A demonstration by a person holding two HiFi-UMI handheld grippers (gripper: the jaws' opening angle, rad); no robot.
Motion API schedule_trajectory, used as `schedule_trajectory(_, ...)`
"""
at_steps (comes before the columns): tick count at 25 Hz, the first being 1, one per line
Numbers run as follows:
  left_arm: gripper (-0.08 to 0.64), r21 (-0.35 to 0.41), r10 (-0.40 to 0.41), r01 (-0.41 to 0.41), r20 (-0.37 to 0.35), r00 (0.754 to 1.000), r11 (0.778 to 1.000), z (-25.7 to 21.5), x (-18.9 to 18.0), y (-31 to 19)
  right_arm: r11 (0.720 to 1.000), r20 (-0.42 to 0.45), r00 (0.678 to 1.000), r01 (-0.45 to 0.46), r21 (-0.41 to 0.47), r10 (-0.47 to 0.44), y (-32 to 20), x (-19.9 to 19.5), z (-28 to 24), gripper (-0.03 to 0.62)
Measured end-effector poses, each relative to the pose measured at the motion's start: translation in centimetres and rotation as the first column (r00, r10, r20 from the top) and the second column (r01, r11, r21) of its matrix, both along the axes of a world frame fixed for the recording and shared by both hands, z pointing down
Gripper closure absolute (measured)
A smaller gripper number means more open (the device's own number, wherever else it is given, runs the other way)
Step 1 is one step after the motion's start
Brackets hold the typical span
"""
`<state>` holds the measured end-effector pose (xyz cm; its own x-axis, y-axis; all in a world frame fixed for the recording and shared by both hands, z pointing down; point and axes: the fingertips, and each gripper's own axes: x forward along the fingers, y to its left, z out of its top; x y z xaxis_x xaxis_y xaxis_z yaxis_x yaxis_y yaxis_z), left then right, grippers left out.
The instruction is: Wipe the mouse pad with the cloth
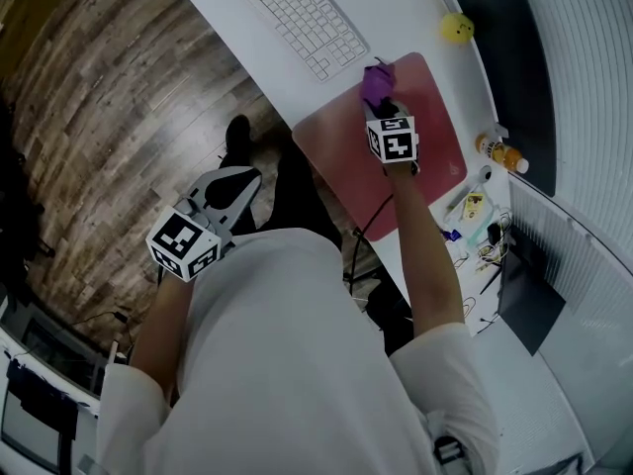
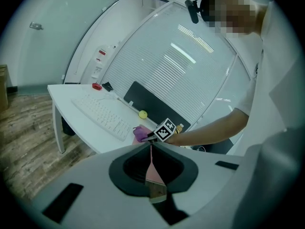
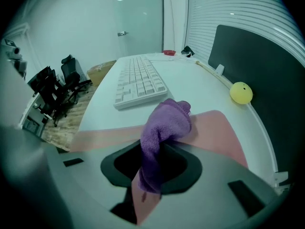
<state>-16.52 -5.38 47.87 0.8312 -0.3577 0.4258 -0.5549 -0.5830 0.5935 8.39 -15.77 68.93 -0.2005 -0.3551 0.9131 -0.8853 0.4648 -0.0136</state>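
Closest to me, my left gripper [image 1: 233,190] hangs off the desk edge above the wood floor [image 1: 109,117], its jaws pressed together on nothing. Further out, my right gripper [image 1: 381,107] has its jaws clamped on the purple cloth [image 3: 164,128], whose bunched end touches the far part of the pink mouse pad [image 1: 336,156]. Beyond the pad lie the white keyboard [image 1: 297,13] and a yellow ball [image 1: 456,28].

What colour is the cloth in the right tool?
The cloth is purple, clearest in the right gripper view.
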Motion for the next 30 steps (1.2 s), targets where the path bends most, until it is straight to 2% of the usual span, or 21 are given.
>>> schedule_trajectory(12,0.535,0.020,0.050,-0.050,-0.012,0.999,0.999,-0.4,-2.3,-0.6,0.999,0.055,0.998,0.014,-0.050,-0.011,4.4,-5.7,0.1,0.480)
schedule_trajectory(22,0.535,0.049,0.118,-0.117,-0.021,0.993,0.992,-1.0,-4.3,-1.7,0.995,0.085,0.994,-0.057,-0.086,0.064,7.3,-9.1,-0.1,0.480)
schedule_trajectory(30,0.535,0.078,0.184,-0.181,-0.033,0.982,0.980,-1.5,-5.5,-2.6,0.984,0.146,0.980,-0.113,-0.141,0.133,9.9,-12.2,-0.3,0.480)
